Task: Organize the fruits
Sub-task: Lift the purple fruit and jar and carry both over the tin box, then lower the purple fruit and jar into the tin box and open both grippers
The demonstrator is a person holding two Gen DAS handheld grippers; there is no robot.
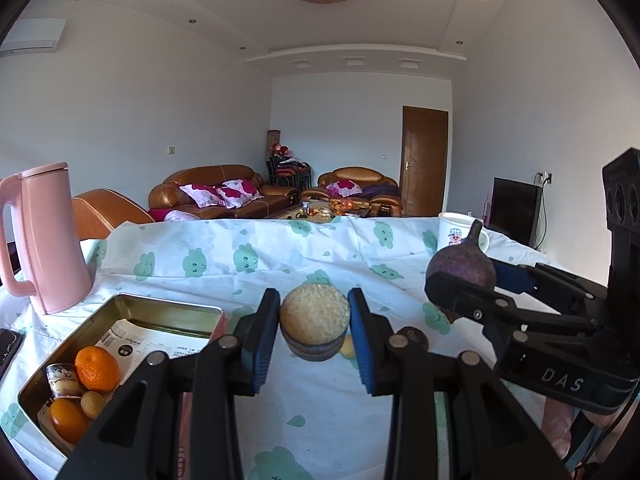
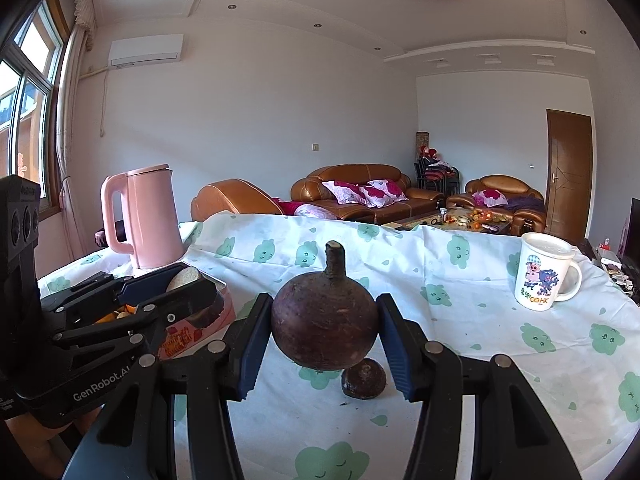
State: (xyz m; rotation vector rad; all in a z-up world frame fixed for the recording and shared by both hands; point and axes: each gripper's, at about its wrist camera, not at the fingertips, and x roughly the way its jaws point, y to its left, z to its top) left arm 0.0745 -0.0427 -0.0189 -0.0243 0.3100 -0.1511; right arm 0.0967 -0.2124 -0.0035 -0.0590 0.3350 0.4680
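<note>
My left gripper (image 1: 314, 322) is shut on a small round fruit (image 1: 314, 322) with a pale cut face and dark skin, held above the table just right of the metal tin (image 1: 160, 312). The tin holds oranges (image 1: 96, 368), a small pale fruit (image 1: 92, 404) and a paper sheet. My right gripper (image 2: 324, 328) is shut on a large dark purple fruit with a stem (image 2: 324, 328), held above the cloth; it also shows in the left wrist view (image 1: 462, 266). A smaller dark fruit (image 2: 363, 379) lies on the cloth under it.
A pink kettle (image 2: 144, 216) stands behind the tin at the left. A white cartoon mug (image 2: 542, 276) stands at the right. The table has a white cloth with green clouds (image 2: 520, 360). A phone edge (image 1: 8, 348) lies far left.
</note>
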